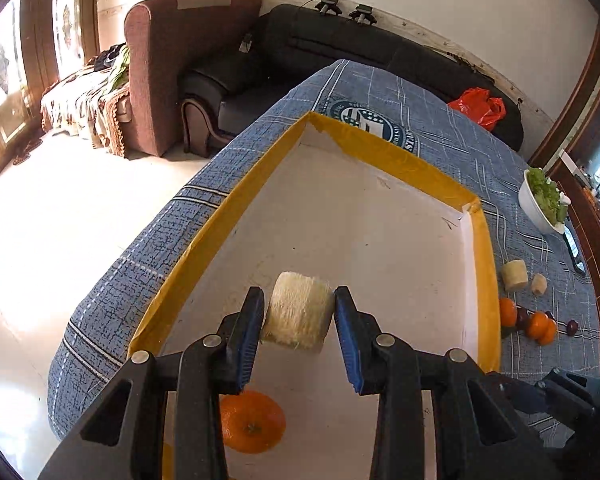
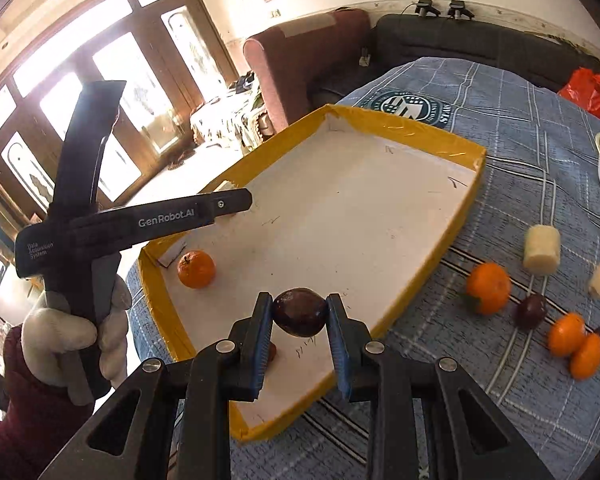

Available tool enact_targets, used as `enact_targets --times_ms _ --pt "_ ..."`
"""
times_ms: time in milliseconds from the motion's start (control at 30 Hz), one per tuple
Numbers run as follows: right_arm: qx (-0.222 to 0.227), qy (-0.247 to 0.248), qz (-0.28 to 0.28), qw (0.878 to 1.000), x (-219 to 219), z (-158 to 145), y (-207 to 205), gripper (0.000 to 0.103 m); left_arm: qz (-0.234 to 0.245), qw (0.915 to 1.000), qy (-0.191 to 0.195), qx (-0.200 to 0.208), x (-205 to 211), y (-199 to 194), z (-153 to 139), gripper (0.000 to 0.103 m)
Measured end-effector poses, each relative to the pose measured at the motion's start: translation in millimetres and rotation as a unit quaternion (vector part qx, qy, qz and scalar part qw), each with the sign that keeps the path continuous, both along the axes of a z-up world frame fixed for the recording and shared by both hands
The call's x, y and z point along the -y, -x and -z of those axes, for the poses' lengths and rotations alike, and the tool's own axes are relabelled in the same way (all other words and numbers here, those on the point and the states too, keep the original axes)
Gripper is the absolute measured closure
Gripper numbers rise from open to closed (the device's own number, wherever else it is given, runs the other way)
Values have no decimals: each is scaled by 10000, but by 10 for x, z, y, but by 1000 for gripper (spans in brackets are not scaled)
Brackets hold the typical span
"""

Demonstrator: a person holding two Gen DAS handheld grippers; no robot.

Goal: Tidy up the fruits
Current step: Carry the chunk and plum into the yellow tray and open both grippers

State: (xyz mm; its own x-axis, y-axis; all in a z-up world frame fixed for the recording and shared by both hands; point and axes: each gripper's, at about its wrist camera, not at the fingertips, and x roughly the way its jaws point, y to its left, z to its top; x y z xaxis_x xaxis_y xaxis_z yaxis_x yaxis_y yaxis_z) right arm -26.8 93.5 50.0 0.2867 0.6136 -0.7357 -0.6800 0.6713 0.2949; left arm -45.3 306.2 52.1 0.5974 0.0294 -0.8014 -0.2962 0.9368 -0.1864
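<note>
Left claw [image 1: 300,320] grips a pale chunk [image 1: 300,310]; only the right view shows right claw [image 2: 299,318] gripping a plum [image 2: 300,311].

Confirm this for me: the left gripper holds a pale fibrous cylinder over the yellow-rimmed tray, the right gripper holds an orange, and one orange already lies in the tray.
One detail is wrong. The right gripper holds a dark plum, not an orange, as the right wrist view shows. The rest stands: the left gripper holds the pale fibrous cylinder over the yellow-rimmed tray, and one orange lies in it.

tray [image 2: 448,240]: matt cardboard, glossy yellow tape | tablecloth [image 2: 520,140]: woven cloth
</note>
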Motion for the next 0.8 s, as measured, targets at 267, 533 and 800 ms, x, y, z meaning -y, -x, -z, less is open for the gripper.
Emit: enact_targets --times_ms 267,533,800 --pt "-5 408 -351 9986 -465 270 -19 72 -81 9993 345 -108 -170 -25 159 68" --pt "-101 346 -425 9984 -527 319 -26 64 -112 9978 647 -38 -238 104 92 53" --pt "60 104 -310 9994 -341 150 38 56 -442 9944 918 264 -256 356 -126 41"
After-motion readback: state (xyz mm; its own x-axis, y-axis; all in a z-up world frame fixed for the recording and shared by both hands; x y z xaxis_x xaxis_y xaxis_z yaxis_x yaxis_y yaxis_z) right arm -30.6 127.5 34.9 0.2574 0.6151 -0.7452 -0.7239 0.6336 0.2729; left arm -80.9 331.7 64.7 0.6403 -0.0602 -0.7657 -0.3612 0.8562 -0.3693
